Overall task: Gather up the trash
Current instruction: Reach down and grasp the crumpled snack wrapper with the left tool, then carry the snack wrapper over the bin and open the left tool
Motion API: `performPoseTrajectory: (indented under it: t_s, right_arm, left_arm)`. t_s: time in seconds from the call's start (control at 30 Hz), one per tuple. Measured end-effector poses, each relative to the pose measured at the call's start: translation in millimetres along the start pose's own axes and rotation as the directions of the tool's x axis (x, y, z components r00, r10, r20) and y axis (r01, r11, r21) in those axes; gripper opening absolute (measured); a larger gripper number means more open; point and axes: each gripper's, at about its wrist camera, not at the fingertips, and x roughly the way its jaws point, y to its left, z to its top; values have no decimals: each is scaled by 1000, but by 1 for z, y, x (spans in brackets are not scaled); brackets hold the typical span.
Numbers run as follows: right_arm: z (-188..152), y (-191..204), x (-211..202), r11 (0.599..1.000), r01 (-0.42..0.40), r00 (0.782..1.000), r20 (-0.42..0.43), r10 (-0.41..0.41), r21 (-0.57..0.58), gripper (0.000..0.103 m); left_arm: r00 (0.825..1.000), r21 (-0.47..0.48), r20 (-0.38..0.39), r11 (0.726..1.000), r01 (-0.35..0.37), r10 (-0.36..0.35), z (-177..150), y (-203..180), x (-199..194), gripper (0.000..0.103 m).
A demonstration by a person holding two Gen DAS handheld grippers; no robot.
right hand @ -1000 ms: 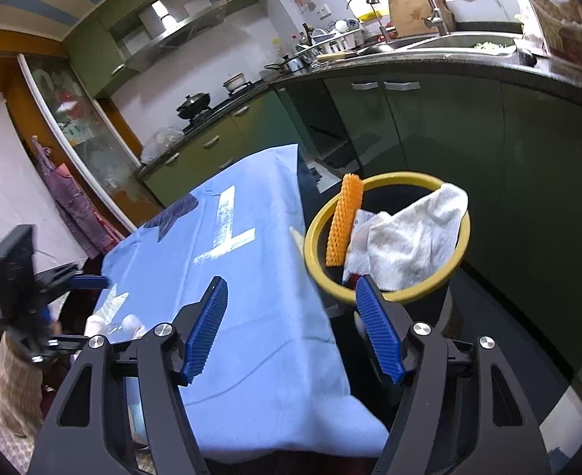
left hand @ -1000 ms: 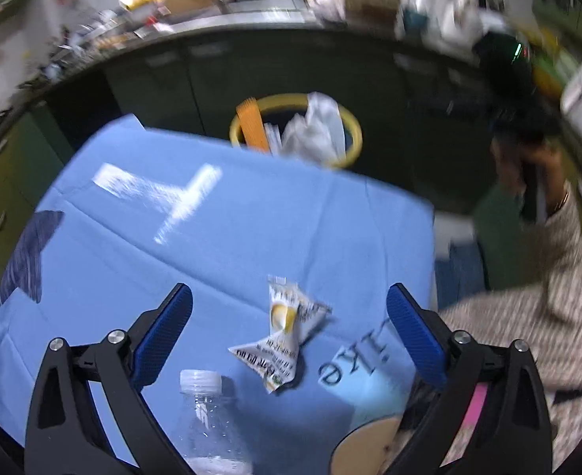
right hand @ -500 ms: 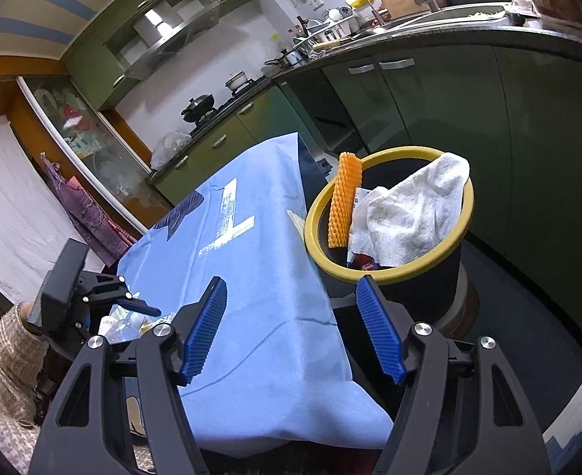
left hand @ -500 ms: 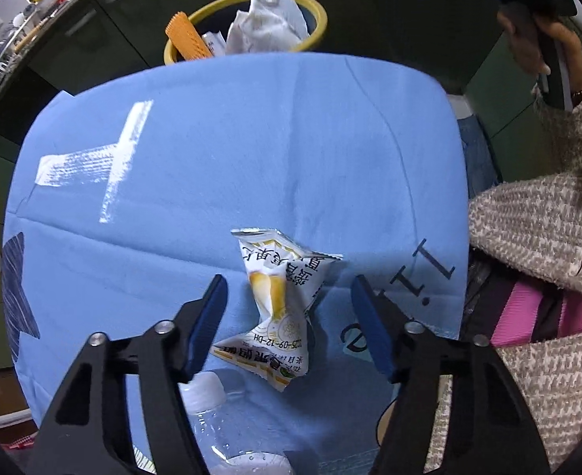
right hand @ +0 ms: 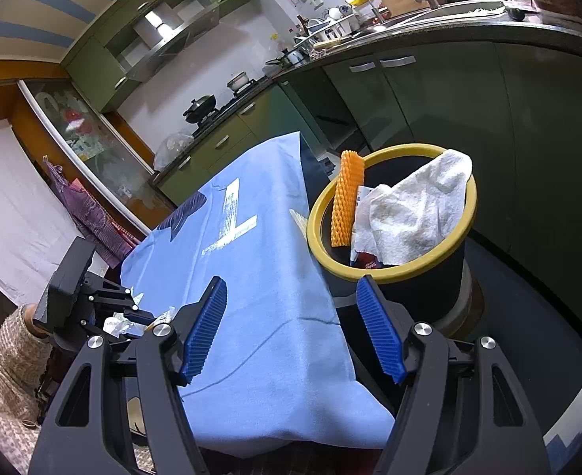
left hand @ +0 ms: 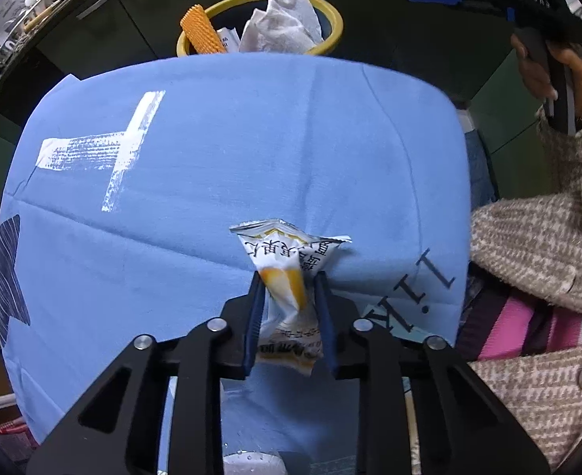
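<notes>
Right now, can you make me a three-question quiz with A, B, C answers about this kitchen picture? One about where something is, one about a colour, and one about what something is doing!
1. Where is the trash bin?
A. On the blue cloth
B. Past the far edge of the cloth-covered table, on the floor side
C. On the counter

2. What colour is the bin's rim?
A. Yellow
B. Red
C. White

3. What are the left gripper's jaws doing?
A. Standing wide with nothing between them
B. Closing on the snack wrapper
C. Holding a bottle

Answers:
1. B, since the right wrist view shows the bin standing beyond the blue cloth, below the table's top.
2. A, the ring round its top is yellow in both views.
3. B, the crumpled wrapper is pinched between the blue pads, while the right gripper is open and empty.
</notes>
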Motion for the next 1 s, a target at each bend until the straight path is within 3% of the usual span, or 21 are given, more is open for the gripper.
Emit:
performPoseTrajectory:
  t_s: [0.03,0.23,0.53,0.7,0.9,1.0]
  right_arm:
    - [0,-1,-2,1000,1,1000,5,-1,2,68]
    - [0,-11,-16,1000,-3,999,41,2,23,68]
    - [1,-27,-37,999,-16,996,91,11,52,68]
    - [-2,-42,-50,996,-7,994,113,-2,85,68]
    - [-8,-72,-68,988,8,989,145,-30,151,68]
    - [-11,-85,-74,983,16,987,151,-44,182,68]
  left_arm:
    - [1000,-4,9,1000,7,-7,2,0,-4,17]
    - [998,-11,47,999,48,-48,26,0,-23,17]
    - [995,-1,95,999,32,-32,76,-4,-47,17]
    - [988,-9,151,1000,23,-22,151,1,-49,17]
    - [985,-82,171,996,27,-13,244,24,-11,17]
    - [984,-87,163,995,-56,70,285,33,19,17]
